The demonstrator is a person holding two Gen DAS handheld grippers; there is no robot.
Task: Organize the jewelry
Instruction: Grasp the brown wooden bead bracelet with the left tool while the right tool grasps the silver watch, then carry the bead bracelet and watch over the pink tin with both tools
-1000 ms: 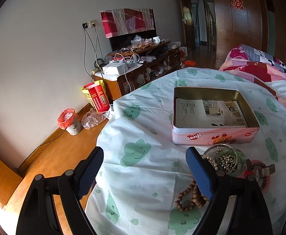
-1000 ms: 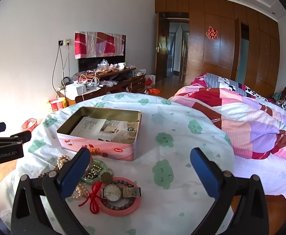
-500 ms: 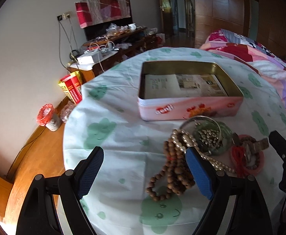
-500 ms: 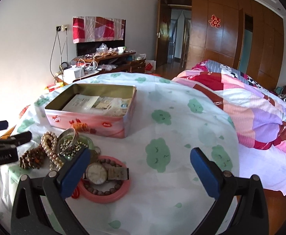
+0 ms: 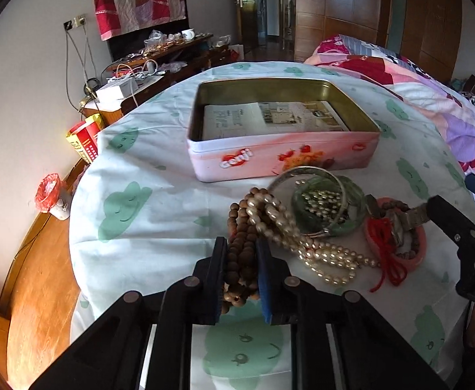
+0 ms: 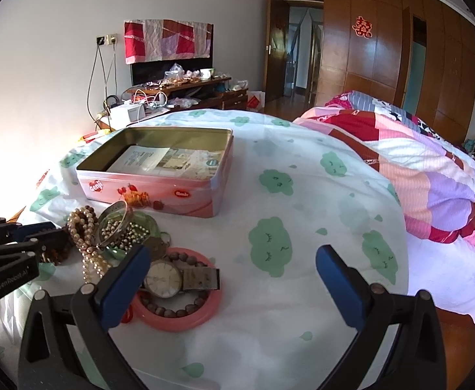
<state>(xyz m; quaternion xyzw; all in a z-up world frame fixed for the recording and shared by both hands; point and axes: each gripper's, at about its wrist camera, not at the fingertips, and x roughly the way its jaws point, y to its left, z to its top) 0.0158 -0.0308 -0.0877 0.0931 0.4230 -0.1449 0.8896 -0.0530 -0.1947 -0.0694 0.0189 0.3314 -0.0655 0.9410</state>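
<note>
The left gripper (image 5: 241,260) is clenched on a wooden bead bracelet (image 5: 242,247), its two blue-padded fingers pressed against either side of the brown strand, which lies on the cloud-patterned tablecloth (image 5: 133,208) at the near edge of the jewelry pile. A pearl necklace (image 5: 289,230) drapes over the far end of those wooden beads and trails to the right. Just beyond it sits a green glass dish (image 5: 351,214) filled with small metallic beads, with a silver bangle (image 5: 305,170) leaning across its rim. To the right lies a pink ring-shaped tray (image 6: 185,317) holding a wristwatch (image 6: 164,279) with a metal band, a dark bead bracelet around it, and a red cord (image 5: 388,260) spilling off one side.

Behind the pile stands an open pink tin box (image 5: 283,159), printed paper lying flat in its bottom; no jewelry is inside it.

The right gripper (image 6: 230,268) hangs over the tablecloth just right of the pink tray, its jaws spread wide and holding nothing. A patchwork quilt (image 6: 432,175) covers the bed to the right.
</note>
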